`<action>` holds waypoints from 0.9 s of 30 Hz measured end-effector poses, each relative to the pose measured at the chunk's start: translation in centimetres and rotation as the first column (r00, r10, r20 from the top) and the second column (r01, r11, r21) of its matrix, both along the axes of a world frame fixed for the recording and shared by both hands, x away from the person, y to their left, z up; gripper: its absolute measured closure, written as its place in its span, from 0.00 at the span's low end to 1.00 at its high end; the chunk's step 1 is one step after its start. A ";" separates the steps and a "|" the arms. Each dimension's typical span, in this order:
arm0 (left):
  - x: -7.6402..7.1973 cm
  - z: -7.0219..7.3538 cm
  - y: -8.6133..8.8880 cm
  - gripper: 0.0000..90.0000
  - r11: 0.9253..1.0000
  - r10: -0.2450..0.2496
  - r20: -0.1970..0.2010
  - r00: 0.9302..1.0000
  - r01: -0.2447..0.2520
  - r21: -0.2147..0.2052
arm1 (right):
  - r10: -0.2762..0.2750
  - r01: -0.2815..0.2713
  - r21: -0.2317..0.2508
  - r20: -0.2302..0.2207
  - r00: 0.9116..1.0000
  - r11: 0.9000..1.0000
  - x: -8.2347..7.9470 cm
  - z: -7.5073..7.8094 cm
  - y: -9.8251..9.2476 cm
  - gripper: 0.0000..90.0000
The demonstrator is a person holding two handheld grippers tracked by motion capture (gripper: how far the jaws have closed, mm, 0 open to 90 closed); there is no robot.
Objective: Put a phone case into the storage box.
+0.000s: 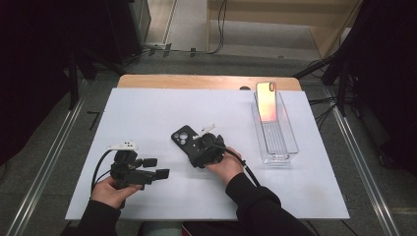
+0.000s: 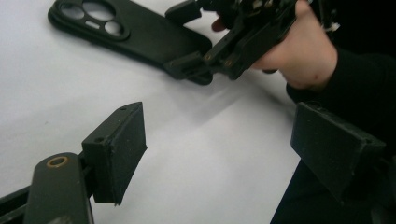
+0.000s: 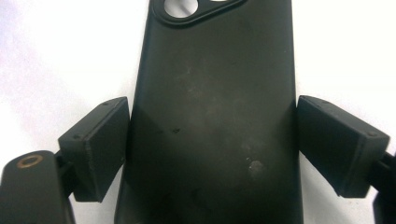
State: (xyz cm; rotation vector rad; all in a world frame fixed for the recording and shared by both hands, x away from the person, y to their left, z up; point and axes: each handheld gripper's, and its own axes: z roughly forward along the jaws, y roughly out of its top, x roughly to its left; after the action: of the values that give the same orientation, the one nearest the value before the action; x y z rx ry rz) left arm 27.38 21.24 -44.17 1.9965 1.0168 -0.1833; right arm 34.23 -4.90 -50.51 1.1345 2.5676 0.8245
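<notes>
A black phone case (image 1: 181,134) lies back up on the white mat, its camera cutout at the far end. My right gripper (image 1: 193,149) reaches over its near end, and in the right gripper view the right gripper (image 3: 212,149) has one pad against each long side of the case (image 3: 215,93). The left gripper view shows the same grip from the side, with the case (image 2: 116,32) flat on the mat. My left gripper (image 1: 156,167) stands open at the front left, its jaws (image 2: 219,149) wide apart over bare mat.
A clear plastic bin (image 1: 280,142) stands at the right of the white mat (image 1: 147,113), with a pink-orange phone case (image 1: 266,101) upright at its far end. The wooden table edge (image 1: 206,81) shows behind the mat. Cables trail on the floor beyond.
</notes>
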 end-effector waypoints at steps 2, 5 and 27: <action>0.1 0.0 0.0 0.21 1.000 -0.003 -0.011 1.000 0.003 -0.004 | 0.003 -0.003 0.006 -0.004 1.000 1.000 0.0 0.1 -0.1 0.14; 0.0 0.1 -0.1 0.22 1.000 0.010 -0.005 1.000 -0.010 0.014 | 0.014 -0.014 0.011 -0.011 1.000 1.000 0.1 0.2 -0.3 0.15; 0.2 0.3 -0.6 0.26 0.997 0.076 -0.019 0.997 -0.076 -0.025 | 0.021 -0.018 0.154 -0.021 1.000 0.988 -0.1 2.7 -3.3 0.17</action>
State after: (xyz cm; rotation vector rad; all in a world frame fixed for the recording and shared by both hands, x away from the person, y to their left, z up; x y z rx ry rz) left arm 27.54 20.68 -43.89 1.9324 1.0948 -0.1731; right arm 34.16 -8.15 -47.77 1.1687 2.5743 1.0361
